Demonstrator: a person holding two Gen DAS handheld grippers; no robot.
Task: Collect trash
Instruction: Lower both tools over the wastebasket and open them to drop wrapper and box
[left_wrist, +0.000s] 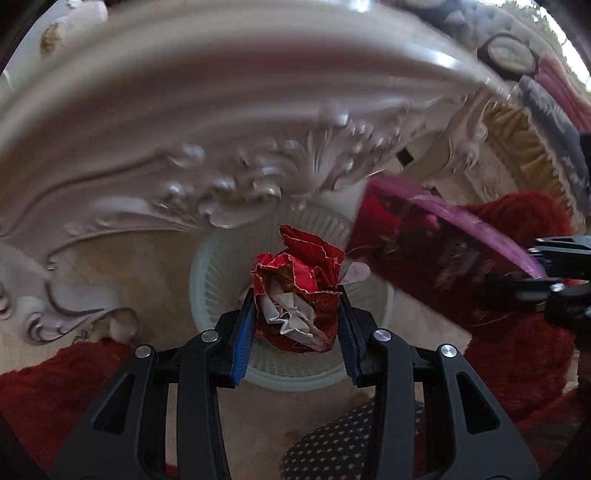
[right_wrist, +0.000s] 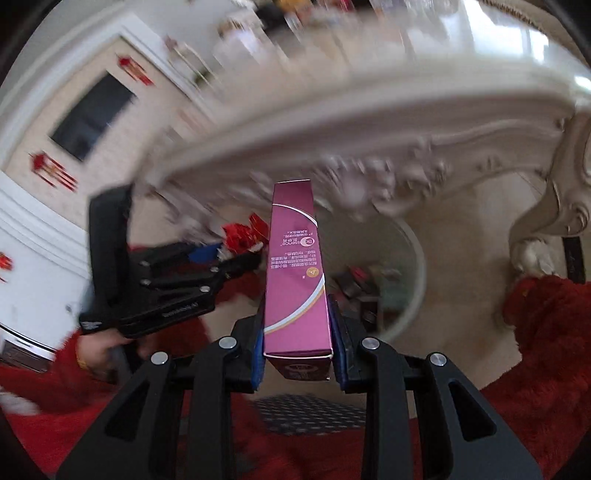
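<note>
A crumpled red wrapper (left_wrist: 297, 295) is held between the blue pads of the left gripper (left_wrist: 297, 321), directly above the open mouth of a white slatted waste basket (left_wrist: 221, 258) that stands on the pale floor under a carved white table (left_wrist: 221, 177). A long pink box (right_wrist: 295, 273) is clamped by its lower end in the narrow jaws of the right gripper (right_wrist: 297, 354), its free end pointing up and away; the basket is seen just beyond it, to the right.

Risks are judged as follows. The box is gripped at one end only, so it could pivot or slip if swung quickly. The two loads are near each other over one small opening, so a collision between them, or a catch on the basket rim or the table's carved edge, is possible. The wrapper is light and springy, and could cling to a pad or drift past the rim.

The table and room are heavily blurred. The basket's contents cannot be made out clearly. Red fluffy sleeves (right_wrist: 546, 332) are cut off at the frame edges.
</note>
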